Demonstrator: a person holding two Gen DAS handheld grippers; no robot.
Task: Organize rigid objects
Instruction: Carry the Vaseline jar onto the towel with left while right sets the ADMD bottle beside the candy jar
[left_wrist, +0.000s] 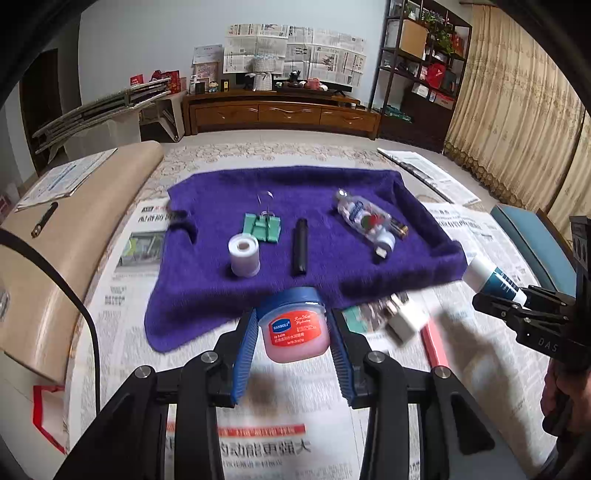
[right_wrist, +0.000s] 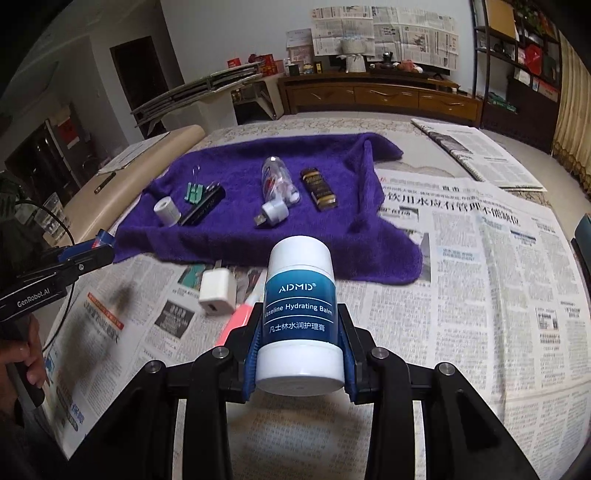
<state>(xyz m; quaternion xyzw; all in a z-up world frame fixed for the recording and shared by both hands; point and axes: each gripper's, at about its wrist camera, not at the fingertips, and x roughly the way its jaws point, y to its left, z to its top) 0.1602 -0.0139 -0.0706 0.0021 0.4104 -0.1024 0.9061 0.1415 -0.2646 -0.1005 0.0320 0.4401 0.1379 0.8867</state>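
While both loads are hanging clear above newspaper-covered bench (right_wrist: 480, 295), left gripper (left_wrist: 293, 332) fingers are clamping lip balm jar (left_wrist: 295, 325), blue lid tilting away. Right gripper (right_wrist: 299, 354) fingers are gripping white-and-blue balm stick (right_wrist: 300, 317) by lower body. Ahead, purple towel (left_wrist: 332, 266) is carrying tape roll (left_wrist: 243, 254), binder clip (left_wrist: 264, 227), black tube (left_wrist: 300, 245), clear bottle (left_wrist: 364, 218). Advice: keep grips firm, set each upright on free towel area near front edge, clear of neighbours.

On the towel (right_wrist: 236, 225) lie 6 items: roll (right_wrist: 167, 211) leftmost, bottle (right_wrist: 275, 182) centre; the charger (right_wrist: 218, 291) sits before it on newspaper (right_wrist: 461, 295).
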